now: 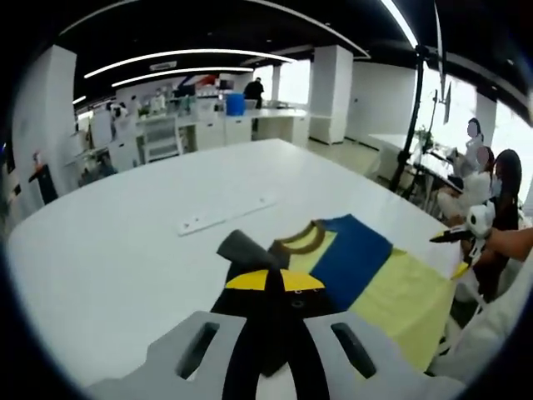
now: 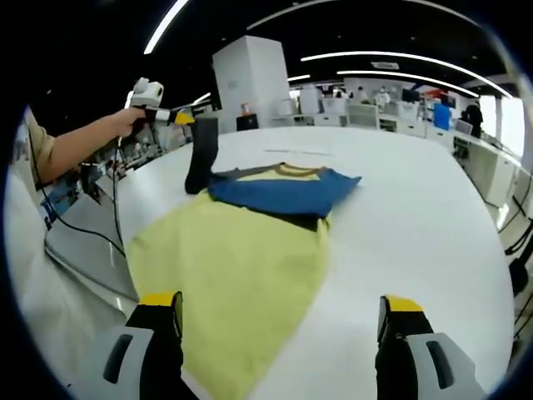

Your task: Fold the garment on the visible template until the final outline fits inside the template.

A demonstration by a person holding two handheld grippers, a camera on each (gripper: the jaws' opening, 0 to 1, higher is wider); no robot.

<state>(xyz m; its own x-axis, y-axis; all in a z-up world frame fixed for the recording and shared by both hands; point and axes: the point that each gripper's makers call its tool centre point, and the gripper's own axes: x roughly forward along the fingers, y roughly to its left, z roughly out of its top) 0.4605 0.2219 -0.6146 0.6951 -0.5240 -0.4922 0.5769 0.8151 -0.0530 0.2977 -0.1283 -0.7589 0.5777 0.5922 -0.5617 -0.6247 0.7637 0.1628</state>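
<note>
The yellow, blue and dark colour-block garment (image 2: 250, 242) lies on the white table (image 2: 416, 225). The left claw (image 1: 276, 282) pinches its dark sleeve (image 2: 201, 154), lifted; the right claw (image 2: 279, 321) hangs spread above the yellow hem. If the pinch slips, that sleeve could drop crooked and leave the fold's outline too wide.

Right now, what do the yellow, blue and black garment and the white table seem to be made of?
Yellow, blue and black garment: seemingly soft knit cloth, matte; it drapes and hangs limp where the left gripper lifts it.
White table: hard, smooth, slightly glossy, perhaps laminate; it shows faint light sheen.
</note>
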